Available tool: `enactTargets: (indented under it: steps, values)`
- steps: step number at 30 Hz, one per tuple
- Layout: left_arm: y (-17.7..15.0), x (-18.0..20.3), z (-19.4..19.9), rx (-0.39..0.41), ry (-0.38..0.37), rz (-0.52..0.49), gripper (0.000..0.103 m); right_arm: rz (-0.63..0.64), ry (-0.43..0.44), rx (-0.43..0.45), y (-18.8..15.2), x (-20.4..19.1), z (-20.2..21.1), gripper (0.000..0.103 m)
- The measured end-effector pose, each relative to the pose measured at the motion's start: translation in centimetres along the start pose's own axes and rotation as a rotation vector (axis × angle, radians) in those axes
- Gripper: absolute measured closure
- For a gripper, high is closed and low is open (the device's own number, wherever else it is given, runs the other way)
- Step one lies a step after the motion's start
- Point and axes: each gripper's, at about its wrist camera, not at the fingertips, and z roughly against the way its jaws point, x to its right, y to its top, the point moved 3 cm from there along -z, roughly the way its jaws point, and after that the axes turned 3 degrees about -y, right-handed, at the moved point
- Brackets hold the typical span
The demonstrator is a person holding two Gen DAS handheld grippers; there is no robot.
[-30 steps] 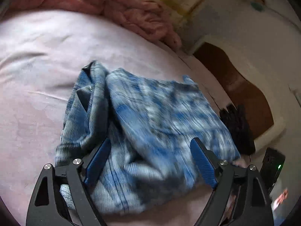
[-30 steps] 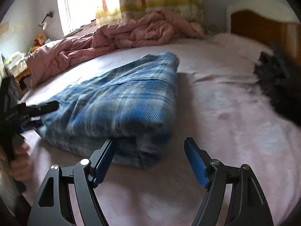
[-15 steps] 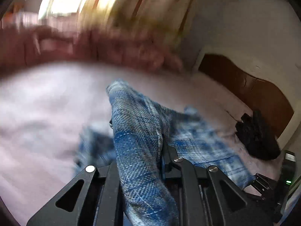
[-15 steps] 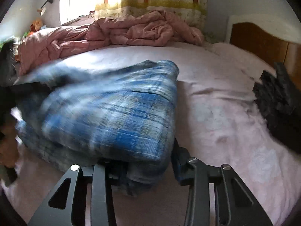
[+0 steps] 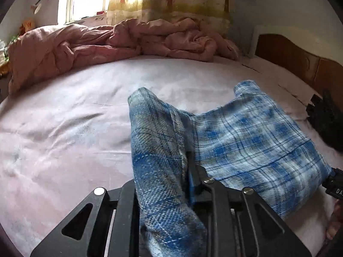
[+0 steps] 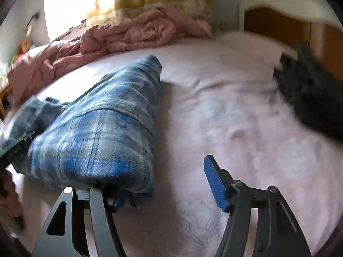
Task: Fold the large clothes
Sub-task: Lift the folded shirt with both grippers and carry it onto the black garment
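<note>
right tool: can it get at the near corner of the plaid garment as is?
Probably yes. The right tool stands open, having just opened, with the plaid garment lying over its left finger; the other finger is apart over bare pink sheet. Nothing blocks closing on that corner.

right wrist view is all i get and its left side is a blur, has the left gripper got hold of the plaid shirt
Observer: Yes. In the left wrist view a fold of the plaid shirt stands between the jaws of the left gripper. The jaws have just eased open slightly, with the pads against the cloth.
Operator: is that end flat or lifted
Observer: Lifted. The gripped end rises in a peak above the pink sheet, while the rest of the shirt lies on the bed.
Operator: any cloth loose on the gripper
Observer: Yes. The tail of the fold drapes back over the gripper's body toward the camera.
</note>
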Motion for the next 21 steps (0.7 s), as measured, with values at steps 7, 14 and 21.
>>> enactTargets:
  steps: [7, 14, 21]
  values:
    - [0.1, -0.1, 2.2, 0.076, -0.030, -0.033, 0.054, 0.175, 0.136, -0.049, -1.5, -0.8, 2.3, 0.038]
    - [2.0, -1.9, 5.0, 0.085, -0.062, 0.071, 0.019, -0.002, 0.229, 0.147, 2.5, 1.0, 7.0, 0.019]
    - [0.2, -2.8, 0.7, -0.118, -0.128, 0.174, 0.007, -0.015, 0.326, -0.117, 5.8, -0.2, -0.6, 0.017]
